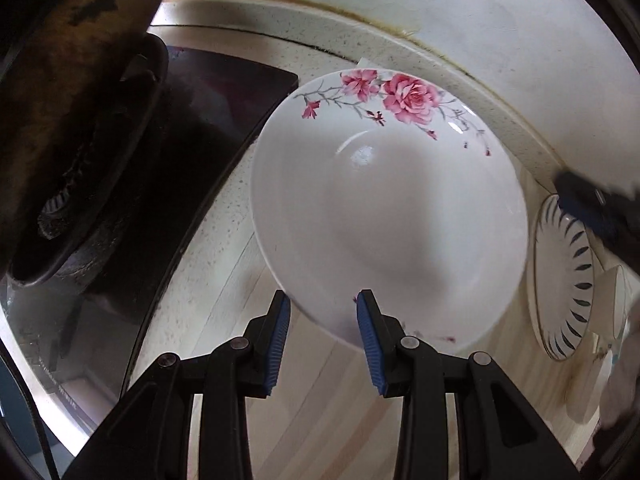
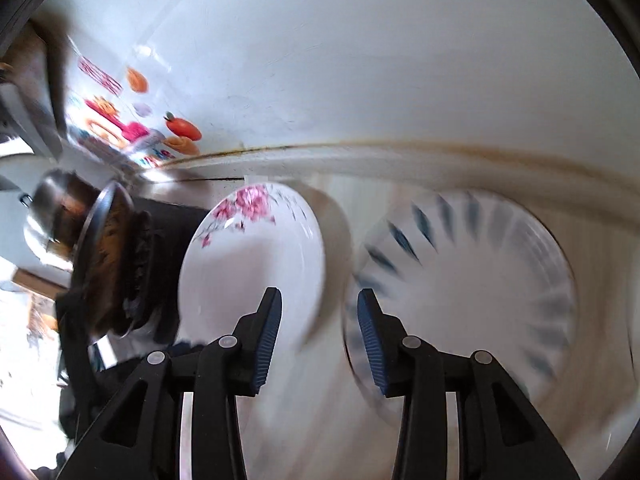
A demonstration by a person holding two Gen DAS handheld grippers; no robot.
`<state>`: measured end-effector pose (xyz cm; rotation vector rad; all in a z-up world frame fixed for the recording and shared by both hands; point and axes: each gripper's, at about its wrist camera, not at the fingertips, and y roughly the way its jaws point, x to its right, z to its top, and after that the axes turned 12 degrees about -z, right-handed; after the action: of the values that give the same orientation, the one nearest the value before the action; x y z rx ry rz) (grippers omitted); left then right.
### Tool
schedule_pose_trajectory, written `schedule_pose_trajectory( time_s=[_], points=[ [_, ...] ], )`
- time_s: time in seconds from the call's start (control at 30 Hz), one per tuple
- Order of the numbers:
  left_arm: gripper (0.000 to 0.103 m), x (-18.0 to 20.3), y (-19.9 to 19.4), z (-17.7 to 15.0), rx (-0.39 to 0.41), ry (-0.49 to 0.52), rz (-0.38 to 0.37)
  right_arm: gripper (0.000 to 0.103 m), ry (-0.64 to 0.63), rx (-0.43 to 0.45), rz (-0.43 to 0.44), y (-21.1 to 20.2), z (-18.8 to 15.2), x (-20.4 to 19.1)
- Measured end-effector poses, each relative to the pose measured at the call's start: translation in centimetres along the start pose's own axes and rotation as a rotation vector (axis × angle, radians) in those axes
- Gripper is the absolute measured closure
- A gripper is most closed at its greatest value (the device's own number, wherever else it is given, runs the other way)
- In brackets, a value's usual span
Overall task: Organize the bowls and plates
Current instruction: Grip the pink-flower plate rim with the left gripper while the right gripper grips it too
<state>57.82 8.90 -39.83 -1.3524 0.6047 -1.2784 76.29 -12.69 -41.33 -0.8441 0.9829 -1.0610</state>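
The left tongs [image 1: 323, 312] hang over the near edge of a white round plate with pink flowers [image 1: 384, 208]. The blue pads are a little apart, one on each side of the rim. It cannot be told if they squeeze the plate. The plate sits on the pale wood-look bench [image 1: 320, 400], just beside a black stove top [image 1: 200, 140]. A dark, worn pan [image 1: 68, 120] stands on the stove.

To the right of the flower plate lies a white round plate with dark blue leaf marks around its edge [image 1: 568, 280]. A small white cup [image 1: 612, 300] is near it, at the edge of the view.

The right tongs [image 2: 319, 312] are apart and hold nothing. In the right wrist view they hang above the gap between the two plates. That view is blurry. A white wall [image 2: 360, 60] with bright food stickers [image 2: 140, 128] rises behind the bench.
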Motion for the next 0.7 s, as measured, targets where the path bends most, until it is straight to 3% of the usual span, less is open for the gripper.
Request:
schedule_pose_trajectory(
  time_s=[0.17,0.27,0.37,0.4,0.43,0.7],
  points=[
    [0.071,-0.7,1.2,1.1,0.0,-0.009,-0.002,0.06,-0.075,-0.034,-0.047,5.3,4.4,-2.1],
    [0.071,-1.0,1.5,1.5,0.014,-0.013,-0.016,0.063,-0.087,-0.056,-0.041,7.2,5.2,-1.9],
    [0.072,-1.3,1.6,1.5,0.026,-0.004,-0.03,0.074,-0.1,-0.078,-0.019,9.0,5.5,-2.3],
    [0.072,-1.4,1.6,1.6,0.029,-0.003,-0.034,0.083,-0.117,-0.09,-0.01,9.7,5.5,-2.7],
    [0.072,-1.4,1.8,1.6,0.029,-0.002,-0.035,0.083,-0.125,-0.099,-0.003,10.1,5.4,-3.0],
    [0.073,-2.0,0.8,0.5,0.036,0.006,-0.057,0.085,-0.111,-0.073,0.022,9.5,4.8,-2.8]
  ],
)
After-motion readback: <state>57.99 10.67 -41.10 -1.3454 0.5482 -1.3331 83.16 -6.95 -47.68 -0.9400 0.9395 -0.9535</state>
